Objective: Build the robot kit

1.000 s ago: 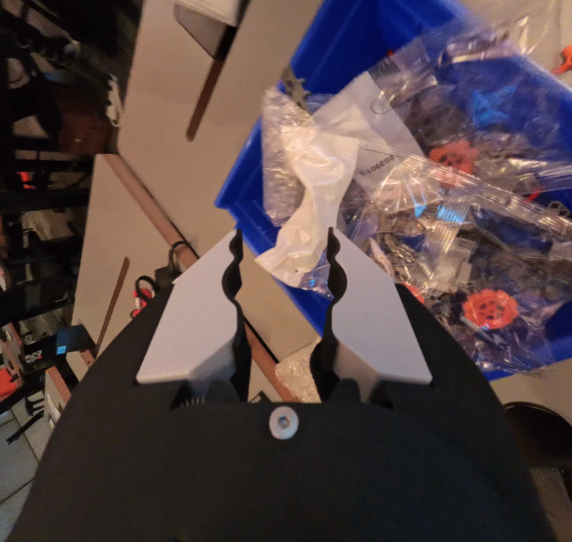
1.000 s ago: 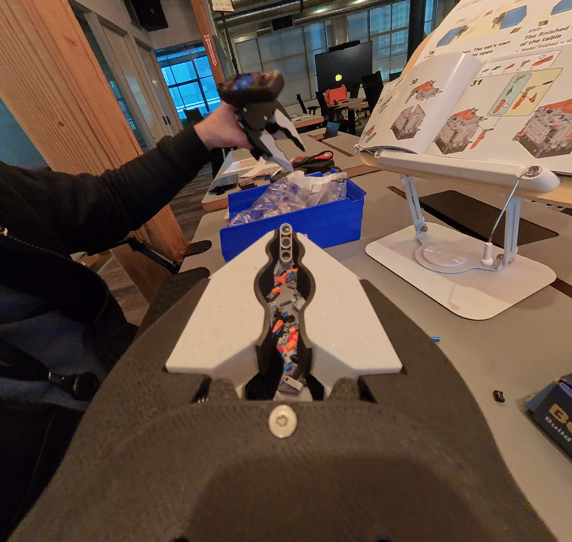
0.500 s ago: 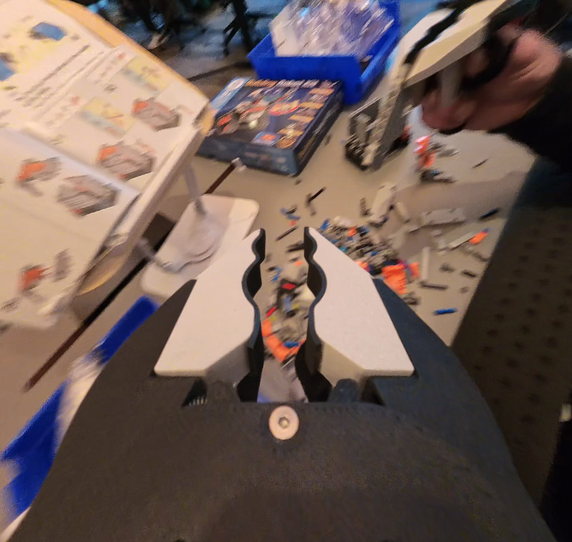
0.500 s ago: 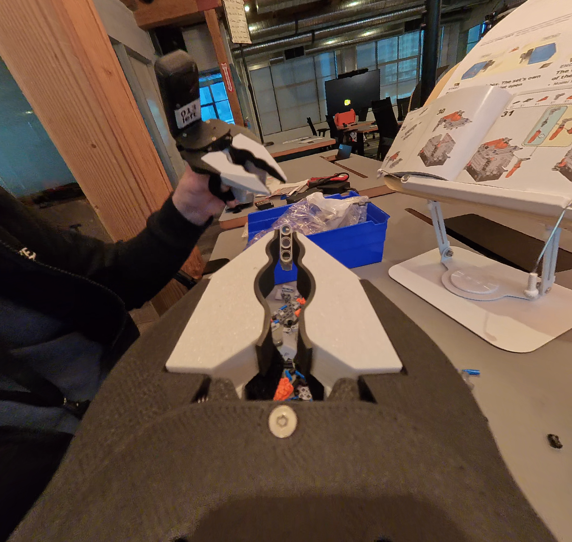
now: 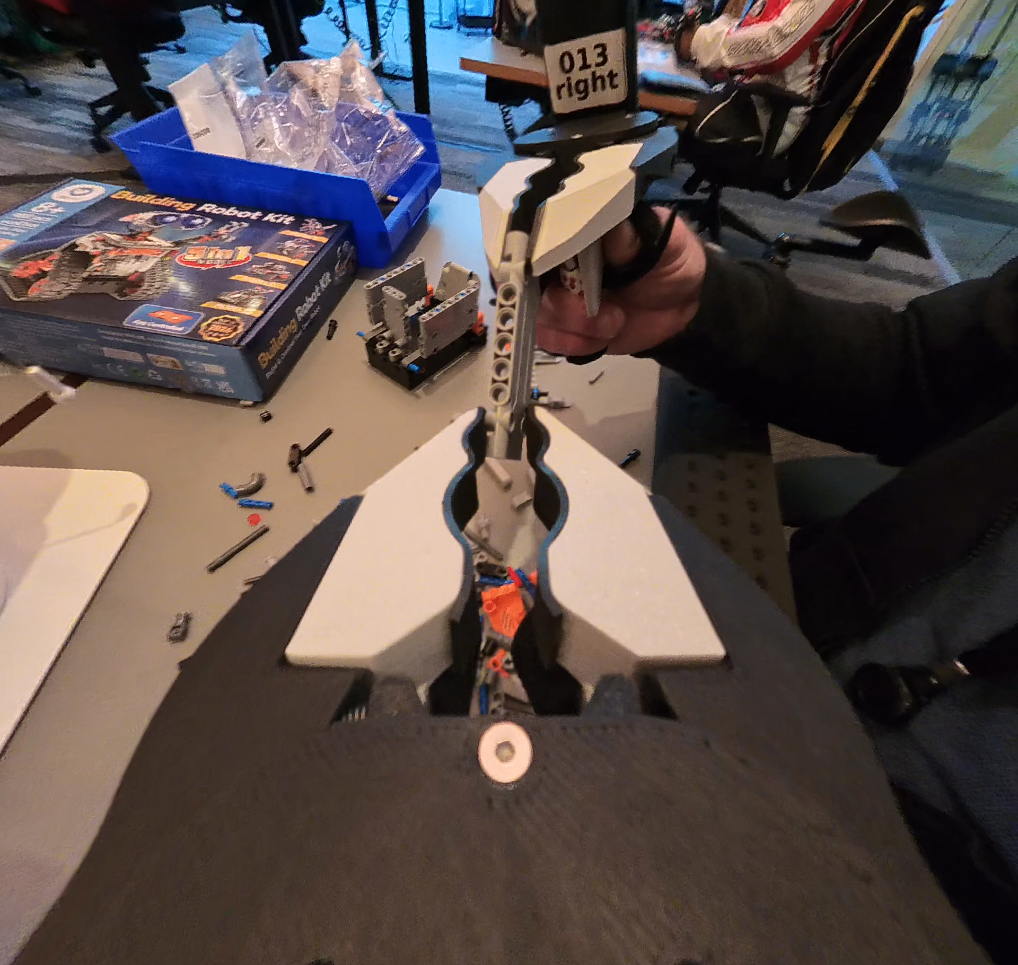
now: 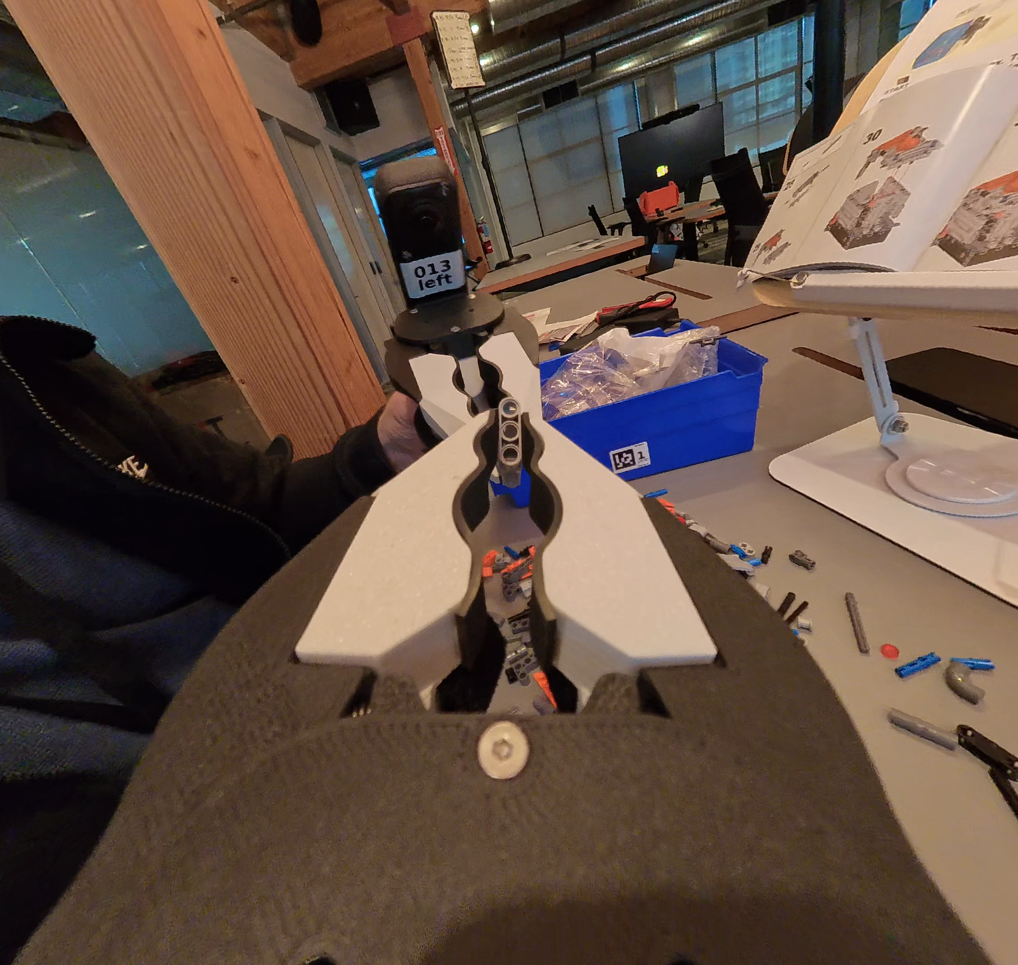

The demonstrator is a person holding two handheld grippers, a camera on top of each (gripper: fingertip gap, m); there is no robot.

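Grey plastic, pierced with a row of round holes, makes up the beam (image 5: pixel 509 332) that hangs in the air between the two tongs, above the counter (image 5: pixel 385 432). The right tongs (image 6: pixel 509 426) are clenched on one end of it, and in the right wrist view its holed end pokes out past their tips. In the left wrist view the right tongs (image 5: pixel 523 233) point down toward the camera with the beam gripped between them, held by a hand (image 5: pixel 622 299) in a dark sleeve. The beam's far end reaches in between the tips of the left tongs (image 5: pixel 507 432); these stand close about it, but I cannot tell whether they are pressing on it. In the right wrist view the left tongs (image 6: pixel 476 382) face the camera just beyond the beam. Below on the counter lies a scatter of small parts (image 6: pixel 738 558) in grey, black, blue and orange. Beyond the beam stands a half-built model (image 5: pixel 424 321) of grey panels on a black base. Beside it lies a dark kit box (image 5: pixel 165 288), and behind that a blue bin (image 5: pixel 286 184) filled with clear bags (image 5: pixel 308 101). An open booklet (image 6: pixel 909 184) rests on a white stand (image 6: pixel 881 387) at the counter's side.
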